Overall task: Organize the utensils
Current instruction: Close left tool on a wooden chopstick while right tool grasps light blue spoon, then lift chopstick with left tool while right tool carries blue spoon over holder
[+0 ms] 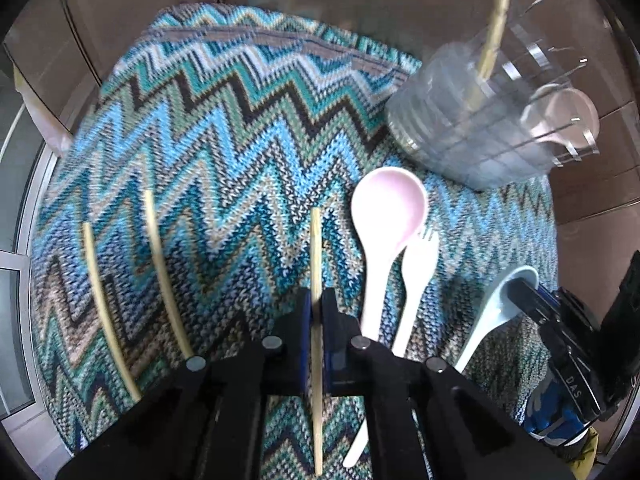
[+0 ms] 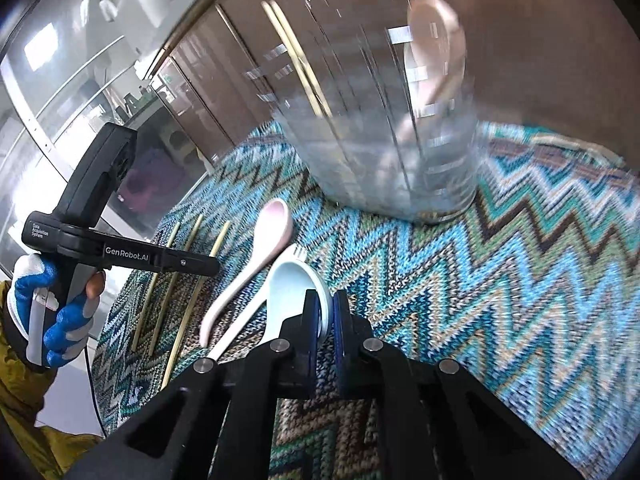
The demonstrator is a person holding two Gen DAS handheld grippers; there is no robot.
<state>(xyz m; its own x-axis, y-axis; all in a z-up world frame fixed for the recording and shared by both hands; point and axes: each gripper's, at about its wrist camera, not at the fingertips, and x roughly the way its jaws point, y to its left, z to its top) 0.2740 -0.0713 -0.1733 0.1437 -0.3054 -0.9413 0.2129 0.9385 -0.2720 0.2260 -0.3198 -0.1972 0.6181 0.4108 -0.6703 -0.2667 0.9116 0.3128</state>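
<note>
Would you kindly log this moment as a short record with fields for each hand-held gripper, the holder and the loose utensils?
left hand-held gripper: shut on a chopstick
right hand-held gripper: shut on the rim of a pale blue spoon
clear holder: upright on the zigzag cloth, holding chopsticks and a pink spoon
loose on cloth: two chopsticks, pink spoon, white fork

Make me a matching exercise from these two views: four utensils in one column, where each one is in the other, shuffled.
Things:
1. blue spoon
2. pink spoon
3. white fork
4. chopstick

Places:
A. in the left gripper, shut on it
B. lying free on the cloth, beside the fork
C. its bowl rim in the right gripper
D. on the cloth between the two spoons

Pairs: 1-C, 2-B, 3-D, 4-A
</note>
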